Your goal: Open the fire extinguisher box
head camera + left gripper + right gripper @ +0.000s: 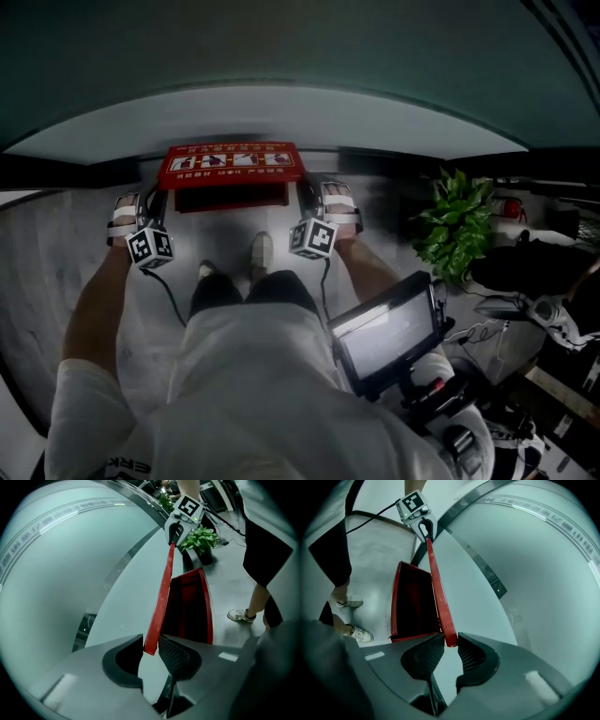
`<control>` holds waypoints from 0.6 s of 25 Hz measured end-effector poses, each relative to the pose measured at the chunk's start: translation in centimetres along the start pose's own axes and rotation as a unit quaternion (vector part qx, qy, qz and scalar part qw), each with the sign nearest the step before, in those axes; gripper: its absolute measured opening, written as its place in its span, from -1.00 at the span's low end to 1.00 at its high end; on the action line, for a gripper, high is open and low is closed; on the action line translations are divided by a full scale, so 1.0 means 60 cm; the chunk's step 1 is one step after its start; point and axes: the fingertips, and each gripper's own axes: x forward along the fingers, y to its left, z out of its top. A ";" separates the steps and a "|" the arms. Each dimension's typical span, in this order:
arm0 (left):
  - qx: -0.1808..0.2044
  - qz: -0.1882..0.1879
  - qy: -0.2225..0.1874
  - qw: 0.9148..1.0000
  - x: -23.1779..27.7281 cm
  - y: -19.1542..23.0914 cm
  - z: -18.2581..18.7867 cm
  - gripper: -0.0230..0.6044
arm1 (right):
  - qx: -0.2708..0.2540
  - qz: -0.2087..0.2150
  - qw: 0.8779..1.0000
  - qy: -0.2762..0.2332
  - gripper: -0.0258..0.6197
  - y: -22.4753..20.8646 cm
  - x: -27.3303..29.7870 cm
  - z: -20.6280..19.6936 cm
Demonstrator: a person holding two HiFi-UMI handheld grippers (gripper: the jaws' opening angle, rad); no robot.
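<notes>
Head view: fire extinguisher box (230, 195) at 12 o'clock against the wall (281, 112), lid (230, 161) raised. Left gripper (141, 208) at its 9, right gripper (328, 204) at its 3.
Left gripper view: jaws part-closed, pinching the lid's end at 6.
Right gripper view: jaws likewise clamped on the lid's other end.

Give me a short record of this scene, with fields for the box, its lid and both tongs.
box: red, on the floor by the curved wall
lid: lifted up from the box
left tongs: shut on one end of the lid
right tongs: shut on the other end
nearby: green plant at the person's right
</notes>
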 end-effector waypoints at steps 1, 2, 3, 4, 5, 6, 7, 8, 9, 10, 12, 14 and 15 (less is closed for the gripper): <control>-0.005 0.006 0.004 1.000 0.005 0.011 0.003 -0.59 | 0.001 -0.004 1.000 -0.003 -0.60 -0.011 0.004 0.001; -0.010 0.012 0.007 1.000 0.011 0.022 0.006 -0.59 | 0.001 -0.008 1.000 -0.004 -0.60 -0.022 0.009 0.002; -0.015 0.018 0.009 1.000 0.017 0.031 0.008 -0.59 | 0.000 -0.012 1.000 -0.004 -0.61 -0.032 0.015 0.003; -0.020 0.024 0.010 0.999 0.023 0.040 0.010 -0.59 | 0.001 -0.014 1.000 -0.004 -0.61 -0.042 0.021 0.005; -0.024 0.028 0.011 0.999 0.028 0.048 0.011 -0.58 | 0.003 -0.016 1.000 -0.003 -0.61 -0.051 0.026 0.007; -0.027 0.031 0.011 0.999 0.032 0.055 0.011 -0.58 | 0.005 -0.019 1.000 -0.003 -0.61 -0.058 0.031 0.009; -0.028 0.035 0.009 0.999 0.036 0.063 0.012 -0.58 | 0.007 -0.022 1.000 -0.003 -0.61 -0.065 0.035 0.011; -0.029 0.040 0.007 0.999 0.041 0.073 0.013 -0.58 | 0.007 -0.026 1.000 -0.003 -0.61 -0.073 0.040 0.013; -0.029 0.045 0.003 0.999 0.046 0.083 0.015 -0.58 | 0.007 -0.031 0.999 -0.003 -0.61 -0.081 0.044 0.014; -0.028 0.049 -0.001 0.998 0.052 0.095 0.017 -0.58 | 0.007 -0.037 0.999 -0.002 -0.61 -0.091 0.049 0.016; -0.030 0.055 -0.008 0.998 0.064 0.115 0.022 -0.58 | 0.013 -0.045 0.999 0.004 -0.61 -0.110 0.060 0.018; -0.036 0.057 -0.014 0.998 0.076 0.131 0.025 -0.57 | 0.026 -0.049 0.998 0.013 -0.60 -0.125 0.072 0.020; -0.040 0.059 -0.016 0.997 0.083 0.138 0.027 -0.57 | 0.033 -0.050 0.998 0.017 -0.59 -0.132 0.079 0.020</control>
